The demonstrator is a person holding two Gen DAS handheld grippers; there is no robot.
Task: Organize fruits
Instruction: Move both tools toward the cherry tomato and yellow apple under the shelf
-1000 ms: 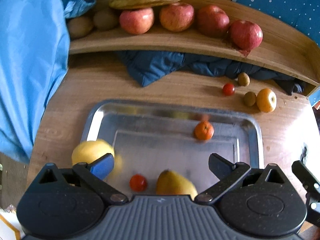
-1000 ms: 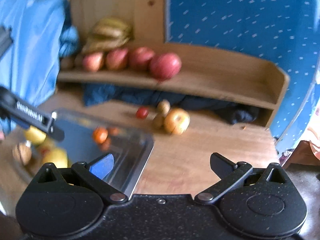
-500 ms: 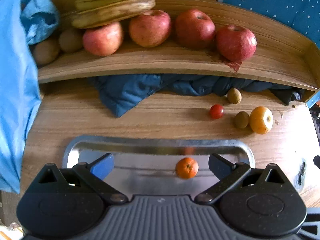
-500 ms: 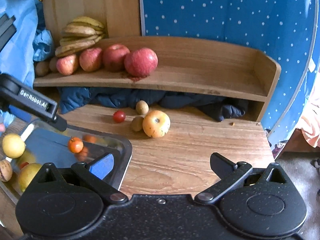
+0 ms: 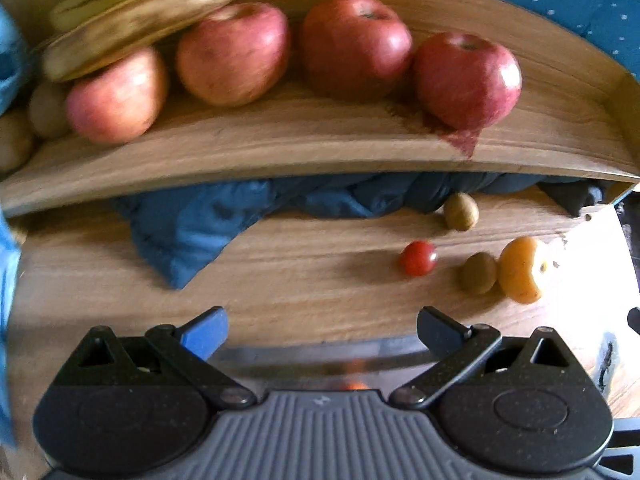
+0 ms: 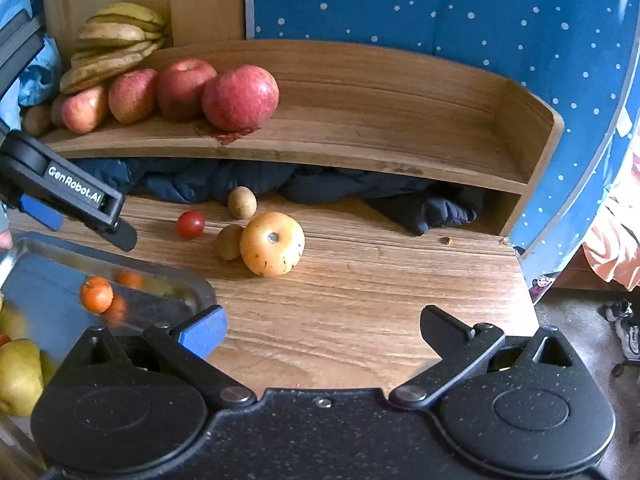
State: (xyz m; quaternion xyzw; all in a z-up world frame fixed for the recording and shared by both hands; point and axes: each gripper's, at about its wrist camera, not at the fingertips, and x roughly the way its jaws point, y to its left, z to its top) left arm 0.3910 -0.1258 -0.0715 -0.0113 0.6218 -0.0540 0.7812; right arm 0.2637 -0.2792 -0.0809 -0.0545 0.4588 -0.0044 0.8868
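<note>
On the wooden table lie a yellow apple (image 6: 272, 244), a cherry tomato (image 6: 191, 224) and two kiwis (image 6: 241, 202), also in the left wrist view: apple (image 5: 520, 270), tomato (image 5: 418, 258). The metal tray (image 6: 176, 284) holds a small orange (image 6: 96, 294) and a yellow pear (image 6: 18, 376). The shelf (image 5: 320, 140) carries several red apples (image 5: 466, 80) and bananas (image 6: 116, 46). My left gripper (image 5: 322, 326) is open and empty above the tray's far rim; it shows in the right wrist view (image 6: 80, 212). My right gripper (image 6: 322, 328) is open and empty over the table.
A dark blue cloth (image 5: 208, 228) is stuffed under the shelf and spills onto the table. A blue dotted wall (image 6: 440, 12) stands behind. The table's right edge (image 6: 524, 280) drops to the floor. Blue fabric (image 5: 8, 272) hangs at the left.
My left gripper has moved forward over the tray toward the shelf, so the tray has nearly left its view. My right gripper has steadied, facing the loose fruit.
</note>
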